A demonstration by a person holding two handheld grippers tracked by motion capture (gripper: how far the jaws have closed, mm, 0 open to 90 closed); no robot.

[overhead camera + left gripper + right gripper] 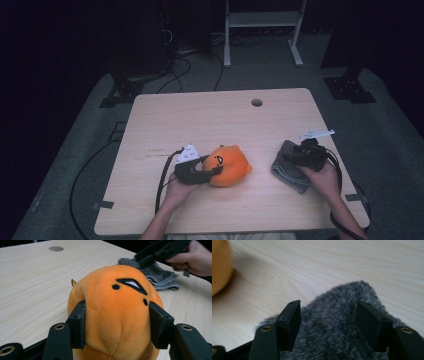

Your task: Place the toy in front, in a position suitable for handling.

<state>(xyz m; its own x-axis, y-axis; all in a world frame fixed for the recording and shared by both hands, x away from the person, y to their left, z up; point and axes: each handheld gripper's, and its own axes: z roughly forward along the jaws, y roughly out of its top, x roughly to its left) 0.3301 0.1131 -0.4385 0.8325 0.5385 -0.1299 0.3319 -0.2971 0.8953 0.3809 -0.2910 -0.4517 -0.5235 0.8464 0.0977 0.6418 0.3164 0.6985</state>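
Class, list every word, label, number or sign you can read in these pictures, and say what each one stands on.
None can be read.
Orange plush toy: a stitched face, no lettering.
Grey cloth: no label shows.
Table: faint marks near the left gripper, too small to read.

High view's pretty dim, room around the desk (210,120) almost black, light falling from overhead. Both gripper views are brighter; the right one's soft, with the orange plush toy (219,265) blurred at the edge.
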